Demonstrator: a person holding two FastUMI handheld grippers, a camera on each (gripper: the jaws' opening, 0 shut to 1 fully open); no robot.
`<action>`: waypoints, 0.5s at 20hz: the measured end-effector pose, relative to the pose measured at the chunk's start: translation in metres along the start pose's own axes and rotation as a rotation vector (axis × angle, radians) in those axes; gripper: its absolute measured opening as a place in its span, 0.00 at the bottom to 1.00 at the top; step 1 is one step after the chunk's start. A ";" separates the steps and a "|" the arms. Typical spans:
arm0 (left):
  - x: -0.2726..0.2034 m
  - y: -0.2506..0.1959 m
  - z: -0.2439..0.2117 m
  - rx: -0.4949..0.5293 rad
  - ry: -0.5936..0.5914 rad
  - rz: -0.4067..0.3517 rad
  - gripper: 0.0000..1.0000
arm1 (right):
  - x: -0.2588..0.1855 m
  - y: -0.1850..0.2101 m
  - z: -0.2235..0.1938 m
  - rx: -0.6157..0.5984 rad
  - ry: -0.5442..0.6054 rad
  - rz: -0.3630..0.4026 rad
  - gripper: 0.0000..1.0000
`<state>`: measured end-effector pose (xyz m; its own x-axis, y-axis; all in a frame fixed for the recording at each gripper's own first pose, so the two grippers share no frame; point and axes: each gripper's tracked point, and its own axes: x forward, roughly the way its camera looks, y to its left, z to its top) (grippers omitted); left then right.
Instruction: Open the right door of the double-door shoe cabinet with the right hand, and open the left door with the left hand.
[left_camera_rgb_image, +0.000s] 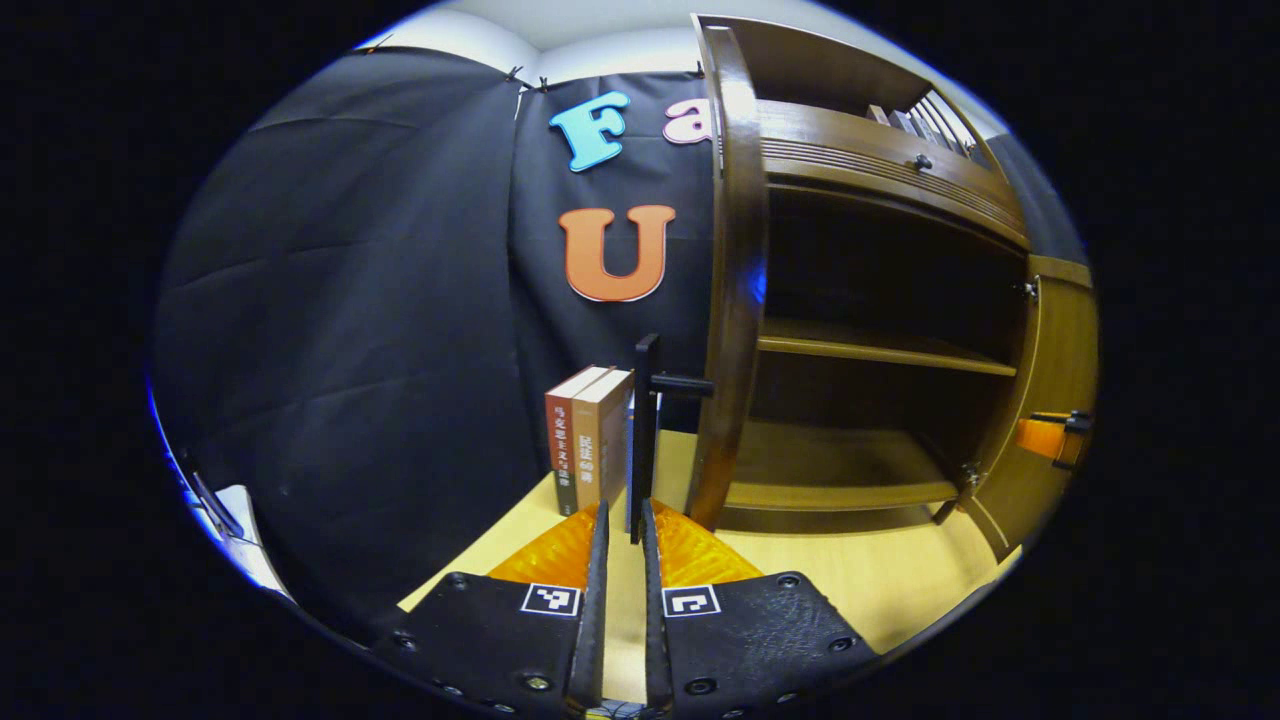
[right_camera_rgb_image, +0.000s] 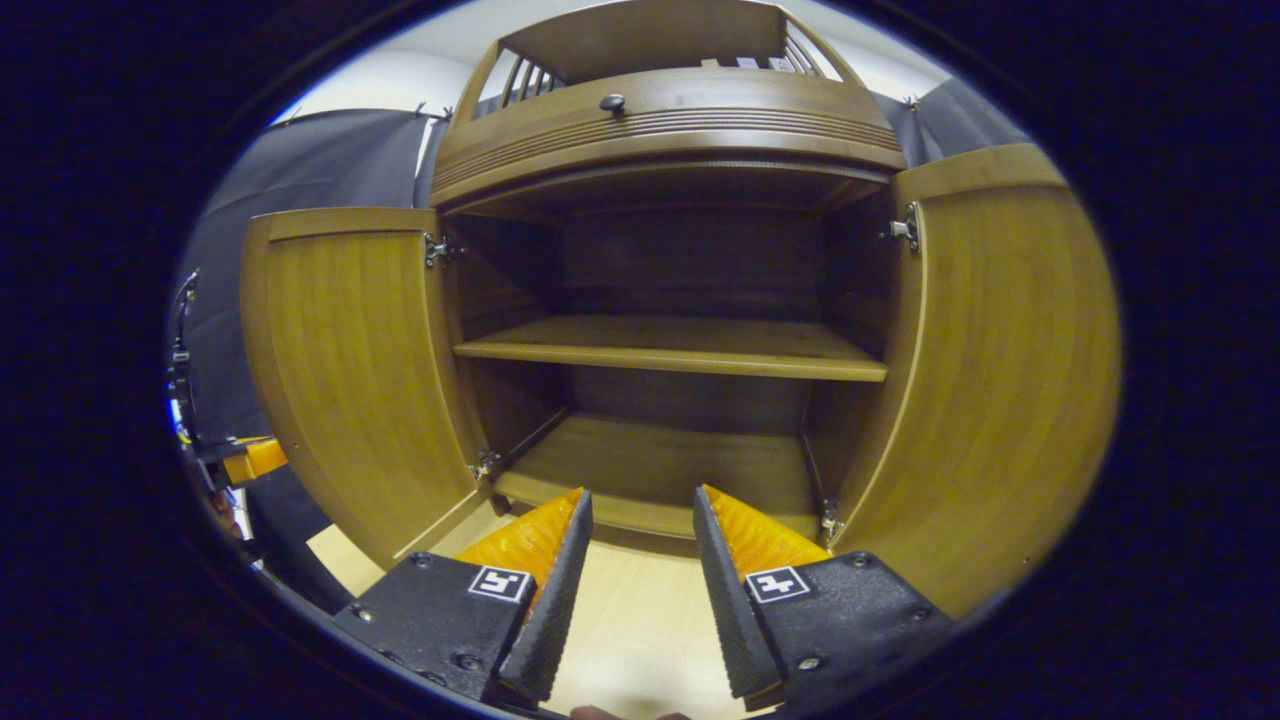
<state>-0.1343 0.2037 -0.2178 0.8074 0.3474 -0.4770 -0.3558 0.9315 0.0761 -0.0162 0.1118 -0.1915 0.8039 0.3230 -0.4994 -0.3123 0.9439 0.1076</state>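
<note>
The wooden shoe cabinet (right_camera_rgb_image: 670, 130) stands with both doors swung wide. Its left door (right_camera_rgb_image: 350, 380) appears edge-on (left_camera_rgb_image: 735, 300) in the left gripper view, carrying a black bar handle (left_camera_rgb_image: 646, 420). My left gripper (left_camera_rgb_image: 623, 515) is shut on the lower end of that handle. A bit of that gripper (right_camera_rgb_image: 250, 460) peeks from behind the left door. The right door (right_camera_rgb_image: 1000, 380) hangs open at the right. My right gripper (right_camera_rgb_image: 640, 500) is open with nothing between its fingers, facing the bare lower shelf (right_camera_rgb_image: 660, 455).
Two upright books (left_camera_rgb_image: 588, 440) stand on the light wooden table (left_camera_rgb_image: 880, 580) just left of the handle. A middle shelf (right_camera_rgb_image: 670, 345) crosses the cabinet, and a drawer with a round knob (right_camera_rgb_image: 612, 102) sits above. Black cloth walls surround the booth.
</note>
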 end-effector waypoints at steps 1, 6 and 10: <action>-0.001 0.006 -0.001 0.005 0.000 0.024 0.16 | 0.001 -0.001 0.003 -0.002 -0.009 -0.012 0.65; -0.014 -0.001 0.003 -0.014 -0.012 0.023 0.16 | -0.002 -0.008 0.021 -0.027 -0.062 -0.050 0.67; -0.019 -0.037 0.024 0.020 -0.061 -0.031 0.16 | -0.010 -0.017 0.054 -0.058 -0.140 -0.076 0.71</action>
<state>-0.1249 0.1651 -0.1902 0.8453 0.3238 -0.4250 -0.3214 0.9436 0.0797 0.0085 0.0967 -0.1422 0.8878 0.2607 -0.3792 -0.2729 0.9618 0.0223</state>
